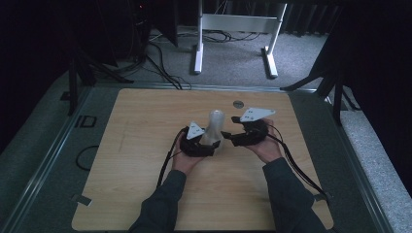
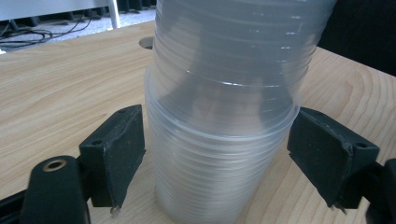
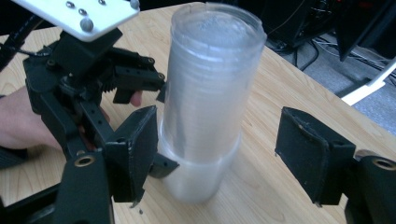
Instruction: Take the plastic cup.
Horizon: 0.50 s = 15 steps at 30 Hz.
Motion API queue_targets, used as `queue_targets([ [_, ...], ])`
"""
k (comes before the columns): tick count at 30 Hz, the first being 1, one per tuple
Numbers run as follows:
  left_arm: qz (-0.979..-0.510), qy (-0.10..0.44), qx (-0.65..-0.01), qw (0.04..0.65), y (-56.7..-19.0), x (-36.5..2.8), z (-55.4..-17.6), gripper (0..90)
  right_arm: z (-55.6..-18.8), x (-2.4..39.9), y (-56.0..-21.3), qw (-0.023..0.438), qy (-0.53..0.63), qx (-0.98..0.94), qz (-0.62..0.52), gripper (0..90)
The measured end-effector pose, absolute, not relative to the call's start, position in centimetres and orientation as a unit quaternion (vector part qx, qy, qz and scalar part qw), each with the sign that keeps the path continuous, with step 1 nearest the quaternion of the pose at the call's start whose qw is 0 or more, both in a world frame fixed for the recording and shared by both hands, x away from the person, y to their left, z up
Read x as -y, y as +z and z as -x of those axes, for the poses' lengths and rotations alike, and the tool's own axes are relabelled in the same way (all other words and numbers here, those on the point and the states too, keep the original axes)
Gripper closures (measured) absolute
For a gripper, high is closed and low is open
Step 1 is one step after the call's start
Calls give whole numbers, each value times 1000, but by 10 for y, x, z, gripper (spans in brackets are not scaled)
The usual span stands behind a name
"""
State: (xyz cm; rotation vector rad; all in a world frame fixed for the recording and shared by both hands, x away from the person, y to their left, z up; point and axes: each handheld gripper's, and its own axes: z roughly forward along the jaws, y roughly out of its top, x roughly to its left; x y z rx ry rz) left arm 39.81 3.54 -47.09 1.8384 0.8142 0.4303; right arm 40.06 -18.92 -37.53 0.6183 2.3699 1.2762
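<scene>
At the 6 o'clock edge of the high view two dark sleeves come up over the wooden table (image 1: 136,145), each hand carrying a black gripper toward the middle of the board. The left gripper (image 1: 206,145) sits at about 9 o'clock from a stack of clear plastic cups (image 1: 214,128), which stands upright near the table's centre. In the left gripper view its two black jaws stand on either side of the stack's (image 2: 219,140) lower, wider part, at 8 and 4 o'clock in the frame; the left pad (image 2: 119,154) lies right at the cup wall, the right one just beside the rim, and whether they press on the plastic cannot be told from here. The right gripper (image 1: 227,136) lies at about 3 o'clock from the stack, its grey three-cornered plate (image 1: 255,114) above it. In the right gripper view its jaws are parted: the left pad (image 3: 135,149) is close to the stack (image 3: 205,112), the right pad (image 3: 310,151) well apart from it, so this claw holds nothing. The left gripper (image 3: 161,128) shows beyond, at 9 o'clock of the stack. Farther off, toward 12 o'clock on the table, is a small round hole (image 1: 237,104) in the board, and beyond the table's far edge a white frame (image 1: 238,34) stands on grey floor.
</scene>
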Motion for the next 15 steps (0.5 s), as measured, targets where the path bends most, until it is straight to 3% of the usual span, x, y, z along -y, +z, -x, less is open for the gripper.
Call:
queue_targets([
  [15,-766,182,-338,515,-472,-35,-398,223,-409,169,-361,190,478,-830,-216,261],
])
